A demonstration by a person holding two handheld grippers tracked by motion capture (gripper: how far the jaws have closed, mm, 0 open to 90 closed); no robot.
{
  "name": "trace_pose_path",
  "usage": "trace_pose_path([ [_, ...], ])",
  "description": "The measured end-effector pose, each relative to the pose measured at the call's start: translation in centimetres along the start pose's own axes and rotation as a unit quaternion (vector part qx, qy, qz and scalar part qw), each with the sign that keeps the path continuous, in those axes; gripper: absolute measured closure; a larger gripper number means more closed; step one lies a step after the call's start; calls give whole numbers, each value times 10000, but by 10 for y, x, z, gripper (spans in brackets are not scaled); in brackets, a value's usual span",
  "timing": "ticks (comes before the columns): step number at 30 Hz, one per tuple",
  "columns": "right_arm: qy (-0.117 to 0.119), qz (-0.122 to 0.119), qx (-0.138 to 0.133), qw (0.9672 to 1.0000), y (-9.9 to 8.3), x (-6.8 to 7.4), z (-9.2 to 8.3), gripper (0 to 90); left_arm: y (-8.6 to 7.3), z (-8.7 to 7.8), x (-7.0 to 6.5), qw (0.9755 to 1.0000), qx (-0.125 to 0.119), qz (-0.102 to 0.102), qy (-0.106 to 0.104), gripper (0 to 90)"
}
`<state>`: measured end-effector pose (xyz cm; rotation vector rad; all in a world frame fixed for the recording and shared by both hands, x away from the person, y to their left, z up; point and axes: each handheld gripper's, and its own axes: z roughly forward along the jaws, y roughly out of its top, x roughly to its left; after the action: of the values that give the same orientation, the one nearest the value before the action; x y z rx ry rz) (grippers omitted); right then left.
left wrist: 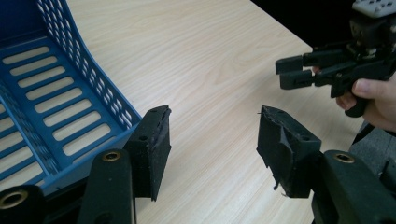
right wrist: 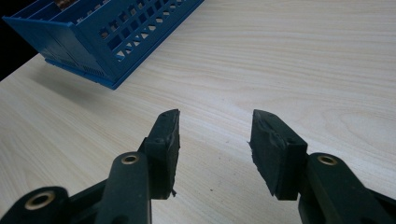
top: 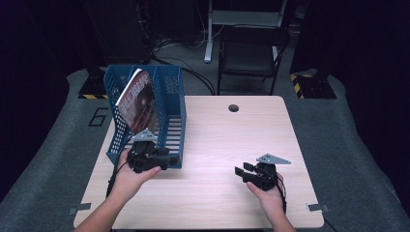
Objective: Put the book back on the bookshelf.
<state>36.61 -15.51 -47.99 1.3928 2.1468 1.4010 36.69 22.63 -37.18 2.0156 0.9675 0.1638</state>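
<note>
A blue slotted file rack (top: 169,121) stands on the left half of the wooden table (top: 232,140), with a dark red magazine (top: 140,104) leaning inside it. My left gripper (top: 167,159) hovers at the rack's near right corner; its jaws stand apart with nothing between them. The left gripper (left wrist: 212,135) has the rack's slotted floor (left wrist: 56,112) to its left in its own view. My right gripper (top: 240,172) rests low over the table at the near right, open and empty. The right gripper (right wrist: 215,135) points toward the rack (right wrist: 107,32).
The table has a round cable hole (top: 233,108) near its far edge. A dark chair (top: 251,53) and a white desk leg (top: 209,34) stand behind the table. Bare wood lies between the two grippers.
</note>
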Motion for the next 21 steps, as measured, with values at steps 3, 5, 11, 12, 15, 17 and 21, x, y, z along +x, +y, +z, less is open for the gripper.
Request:
trace_pose_path([
  [3, 0, 7, -7, 10000, 0, 0, 0, 522, -12, 3, 0, 10000, 3, -62, 1, 441],
  [5, -4, -7, -18, 10000, 0, 0, -1, 522, -20, 6, 2, 10000, 47, -13, 43, 441],
  [11, 1, -2, -17, 10000, 0, 0, 0, 520, -39, 12, 6, 9998, 135, 113, 72, 441],
  [12, -3, -17, -22, 10000, 0, 0, -1, 519, -45, 14, 6, 9998, 144, 113, 83, 440],
  [15, -5, -13, -23, 10000, 0, 0, -1, 519, -60, 20, 8, 9997, 177, 120, 125, 438],
  [17, -2, 1, -15, 10000, 0, 0, 0, 519, -68, 24, 8, 9997, 154, 128, 161, 436],
  [21, -1, 0, -4, 10000, 0, 0, 0, 517, -83, 29, 8, 9995, 243, 210, 4, 436],
])
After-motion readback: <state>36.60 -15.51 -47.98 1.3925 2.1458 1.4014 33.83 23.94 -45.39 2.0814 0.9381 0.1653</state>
